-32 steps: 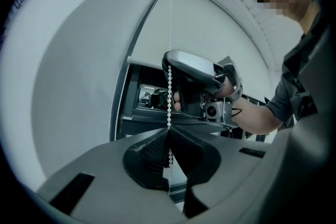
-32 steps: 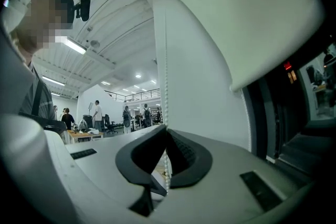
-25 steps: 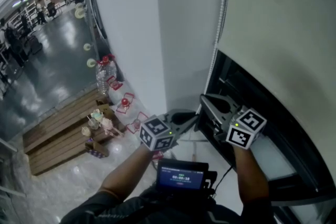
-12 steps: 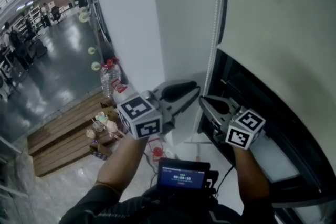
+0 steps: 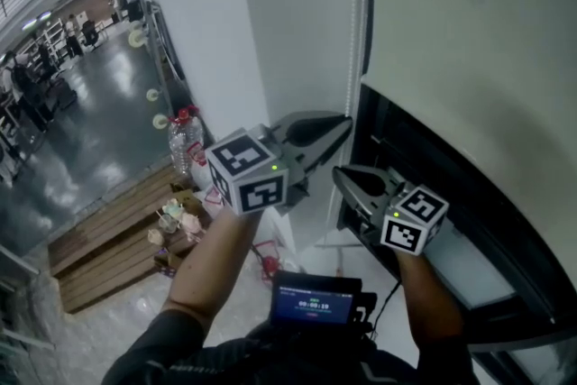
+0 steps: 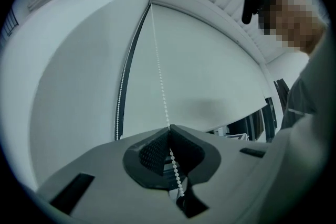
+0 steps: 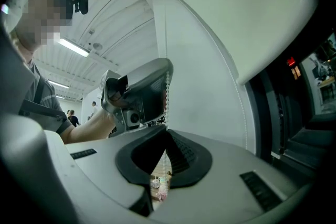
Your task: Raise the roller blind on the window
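Observation:
The cream roller blind (image 5: 469, 32) hangs over the dark window (image 5: 424, 149), its lower edge part-way up. A white bead chain (image 5: 361, 32) runs down its left side. My left gripper (image 5: 346, 123) is the upper one; its jaws have just been closing and now stand shut on the bead chain (image 6: 159, 71), which passes between the pads in the left gripper view (image 6: 169, 128). Just below it, my right gripper (image 5: 337, 175) is shut on the same chain (image 7: 167, 93), seen running through its jaws (image 7: 167, 131) with the left gripper above.
A white pillar (image 5: 207, 41) stands left of the window. On the floor below lie a wooden pallet (image 5: 99, 239), a water bottle (image 5: 180, 140) and small cups (image 5: 173, 216). A screen device (image 5: 312, 302) hangs at the person's chest. People stand far off at left.
My left gripper has risen from beside the right gripper to above it, up along the chain; it opened on the way and is shut again. The right gripper has stayed put.

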### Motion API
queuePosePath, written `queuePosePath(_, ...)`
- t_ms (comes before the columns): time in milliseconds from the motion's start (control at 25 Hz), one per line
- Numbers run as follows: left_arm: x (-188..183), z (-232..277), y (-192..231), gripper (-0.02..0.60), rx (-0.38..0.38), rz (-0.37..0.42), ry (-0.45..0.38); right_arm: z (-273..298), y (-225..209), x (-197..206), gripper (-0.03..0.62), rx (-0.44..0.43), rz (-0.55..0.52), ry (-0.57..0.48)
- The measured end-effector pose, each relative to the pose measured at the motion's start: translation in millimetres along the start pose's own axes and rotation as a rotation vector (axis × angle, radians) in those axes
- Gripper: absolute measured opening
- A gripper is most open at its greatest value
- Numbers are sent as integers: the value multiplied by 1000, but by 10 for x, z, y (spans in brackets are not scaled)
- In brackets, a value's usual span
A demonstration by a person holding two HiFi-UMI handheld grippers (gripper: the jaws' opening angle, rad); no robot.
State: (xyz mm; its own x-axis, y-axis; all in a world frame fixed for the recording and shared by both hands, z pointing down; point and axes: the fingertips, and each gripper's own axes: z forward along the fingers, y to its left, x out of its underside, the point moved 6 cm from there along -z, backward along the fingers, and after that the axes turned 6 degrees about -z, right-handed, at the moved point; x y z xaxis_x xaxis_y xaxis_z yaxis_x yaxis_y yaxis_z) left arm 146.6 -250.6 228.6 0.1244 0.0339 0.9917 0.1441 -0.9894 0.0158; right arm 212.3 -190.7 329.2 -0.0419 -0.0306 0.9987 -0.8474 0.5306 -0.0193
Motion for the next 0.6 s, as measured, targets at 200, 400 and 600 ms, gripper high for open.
queuePosePath(200,85,1,-31,2,3,-4,-25,-27,3,57,2,5,6,18)
queuePosePath(400,354,-38,-50,2,-11,-39,-5,-67,-3,310,2,16,52,55)
queuePosePath(600,600,-62,-80,2,-24,-55,20,-117,-6,552,2,34,103,89)
